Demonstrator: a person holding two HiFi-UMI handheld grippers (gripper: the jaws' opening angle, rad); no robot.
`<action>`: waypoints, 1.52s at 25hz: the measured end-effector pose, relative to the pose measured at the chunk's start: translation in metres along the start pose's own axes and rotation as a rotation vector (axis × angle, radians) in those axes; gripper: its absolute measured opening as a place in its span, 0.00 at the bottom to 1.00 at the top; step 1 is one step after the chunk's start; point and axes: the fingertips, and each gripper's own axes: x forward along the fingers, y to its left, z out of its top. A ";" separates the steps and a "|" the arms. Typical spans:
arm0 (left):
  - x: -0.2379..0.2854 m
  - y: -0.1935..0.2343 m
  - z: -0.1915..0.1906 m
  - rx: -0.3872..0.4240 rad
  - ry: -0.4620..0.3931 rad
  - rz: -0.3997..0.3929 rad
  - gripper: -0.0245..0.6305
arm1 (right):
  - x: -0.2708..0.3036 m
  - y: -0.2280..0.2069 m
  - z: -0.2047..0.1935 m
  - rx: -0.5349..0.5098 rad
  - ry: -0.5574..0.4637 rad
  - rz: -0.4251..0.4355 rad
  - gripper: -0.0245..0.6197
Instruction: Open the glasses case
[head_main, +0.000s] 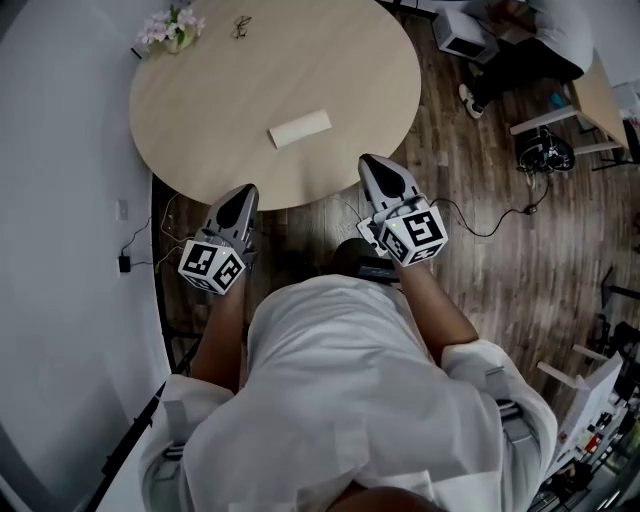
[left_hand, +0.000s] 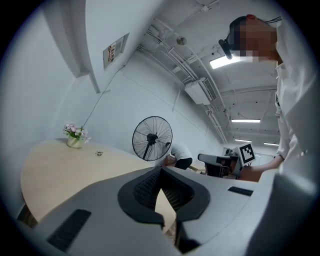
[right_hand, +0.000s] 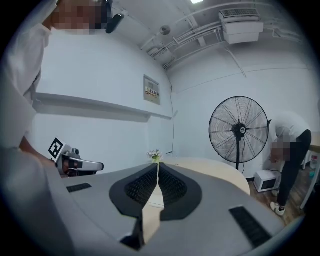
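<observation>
Head view showed left gripper (head_main: 241, 194) and right gripper (head_main: 376, 163) jaws pressed together, glasses case (head_main: 300, 129) well ahead; arriving closed could shove it.

Wall sign (right_hand: 152, 91) lettering unreadable.

There is one round surface (head_main: 200, 110), and on it sit one glasses case (head_main: 299, 129), one pair of glasses (head_main: 241, 27) and one small pot of flowers (head_main: 172, 28). Two tools show: the left tool (head_main: 241, 195) and the right tool (head_main: 376, 165). Beyond are one standing fan (right_hand: 239, 130) and one bending person (right_hand: 290, 142).
</observation>
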 end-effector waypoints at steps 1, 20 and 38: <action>0.000 0.002 0.000 0.002 0.002 -0.006 0.05 | 0.002 0.002 0.001 -0.007 -0.001 -0.001 0.08; 0.055 0.052 -0.052 0.111 0.094 0.080 0.05 | 0.063 -0.028 -0.059 -0.261 0.170 0.154 0.08; 0.148 0.096 -0.135 0.140 0.124 0.244 0.05 | 0.143 -0.101 -0.190 -0.553 0.271 0.366 0.22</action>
